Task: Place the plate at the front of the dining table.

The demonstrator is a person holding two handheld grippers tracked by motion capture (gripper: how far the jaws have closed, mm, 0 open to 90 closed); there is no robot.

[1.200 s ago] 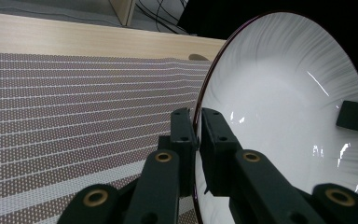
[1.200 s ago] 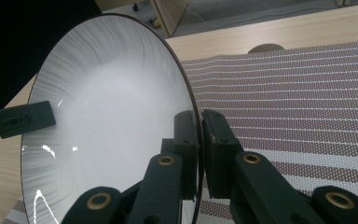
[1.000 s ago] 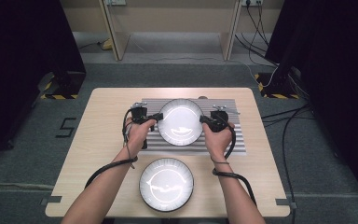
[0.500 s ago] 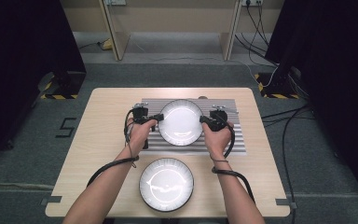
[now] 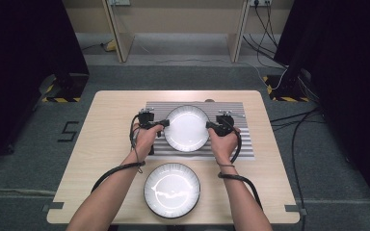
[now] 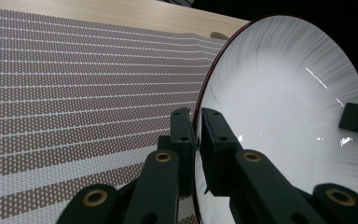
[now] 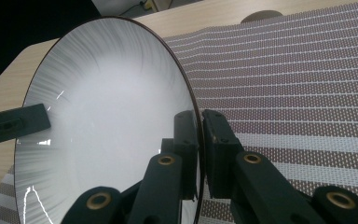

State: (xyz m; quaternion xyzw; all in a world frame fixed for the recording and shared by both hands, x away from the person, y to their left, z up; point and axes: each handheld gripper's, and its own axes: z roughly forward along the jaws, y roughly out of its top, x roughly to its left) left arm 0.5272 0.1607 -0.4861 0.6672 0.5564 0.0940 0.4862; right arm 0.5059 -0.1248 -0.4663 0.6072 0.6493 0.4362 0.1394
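Each hand-held gripper, left (image 5: 165,122) and right (image 5: 208,125), is pinching the far plate's (image 5: 187,128) rim above the placemat (image 5: 231,144); a level, matched carry is needed next.

The held plate (image 5: 187,128) looks like glazed ceramic, glossy white with fine radial ribbing and a thin dark rim; the 2nd plate (image 5: 171,189) shines alike. The placemat (image 6: 74,93) is coarse woven cloth, matt, striped. The surface (image 5: 111,103) is pale matt wood grain. Each claw, left (image 6: 197,128) and right (image 7: 199,130), is matt black plastic with brass-coloured rivets.
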